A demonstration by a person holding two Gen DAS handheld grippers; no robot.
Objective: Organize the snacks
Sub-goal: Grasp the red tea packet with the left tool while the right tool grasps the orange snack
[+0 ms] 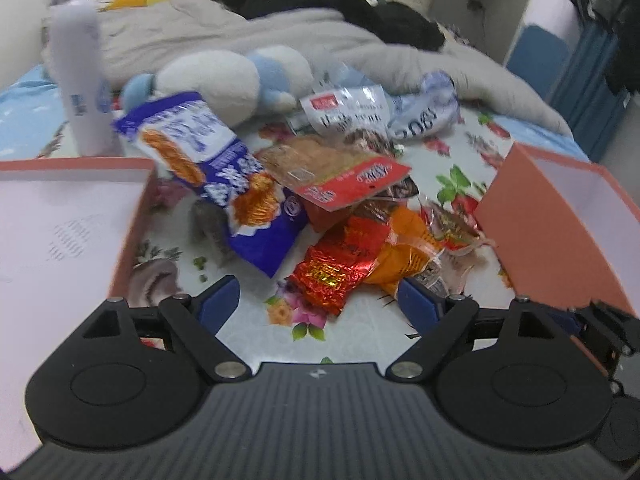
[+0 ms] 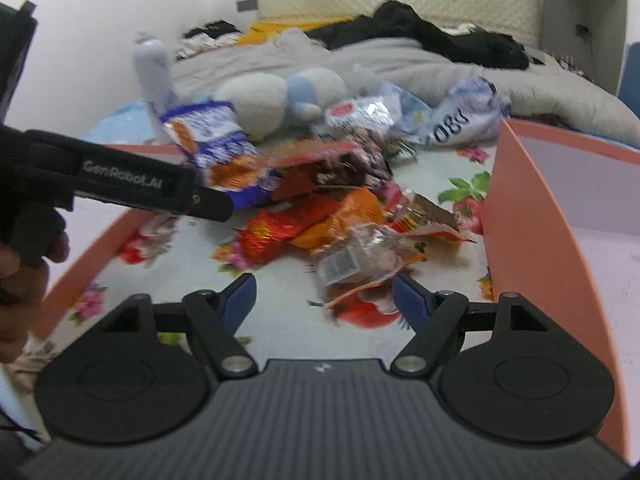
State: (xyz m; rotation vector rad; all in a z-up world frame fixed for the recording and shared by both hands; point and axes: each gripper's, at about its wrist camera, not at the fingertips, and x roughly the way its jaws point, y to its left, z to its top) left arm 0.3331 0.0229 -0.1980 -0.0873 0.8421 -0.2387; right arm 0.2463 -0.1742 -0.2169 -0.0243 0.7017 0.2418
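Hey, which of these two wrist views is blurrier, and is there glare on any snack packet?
Right wrist view: blurrier, the snack pile is smeared by motion. Left wrist view: sharper nearby, with glare on the red foil packet; the white bottle is soft. Both bend the orange boxes' edges, fisheye-style.

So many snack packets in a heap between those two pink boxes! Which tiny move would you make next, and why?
Probably ease the right gripper forward onto the clear crinkly packet. Its jaws stand open and empty, that packet lies nearest at the heap's front edge, and the pink box sits just to its right to receive it.
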